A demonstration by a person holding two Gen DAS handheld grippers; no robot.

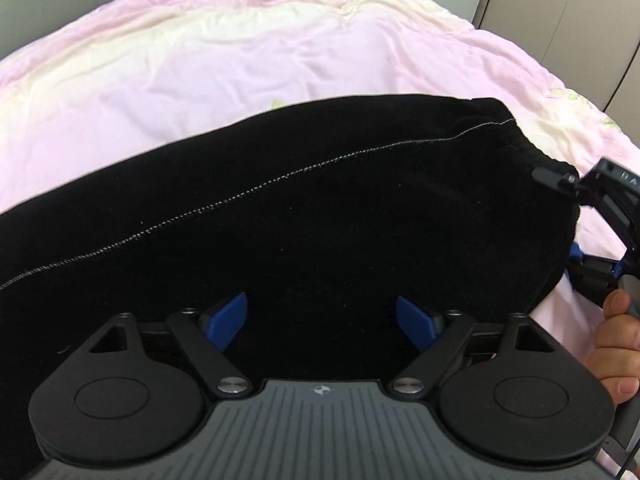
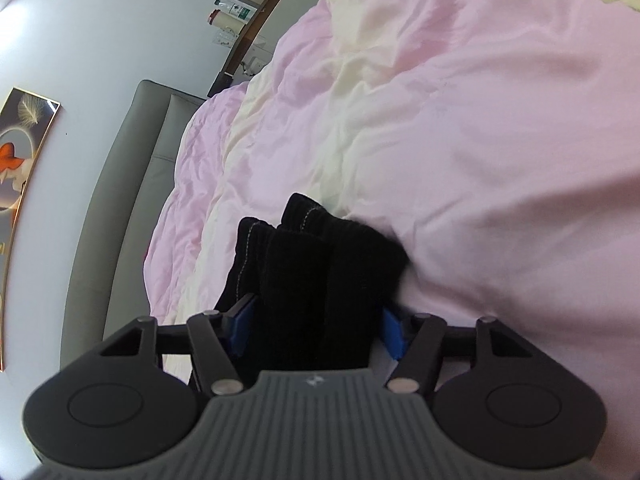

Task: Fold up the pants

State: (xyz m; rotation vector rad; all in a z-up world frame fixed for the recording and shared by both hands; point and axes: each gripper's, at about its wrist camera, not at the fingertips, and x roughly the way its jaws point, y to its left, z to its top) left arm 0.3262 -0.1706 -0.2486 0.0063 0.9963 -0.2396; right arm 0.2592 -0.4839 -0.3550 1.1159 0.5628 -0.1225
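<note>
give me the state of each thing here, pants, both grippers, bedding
pants: black, folded in layers, lying on the quilt, stitched seam up
left gripper: fingers apart, over the pants
right gripper: fingers around a thick bundle of pants end
quilt: pink and cream, spread, wrinkled

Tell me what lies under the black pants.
The pink quilt shows around the black pants and runs beneath them. Whatever sits directly under the fabric is covered and cannot be seen.
</note>
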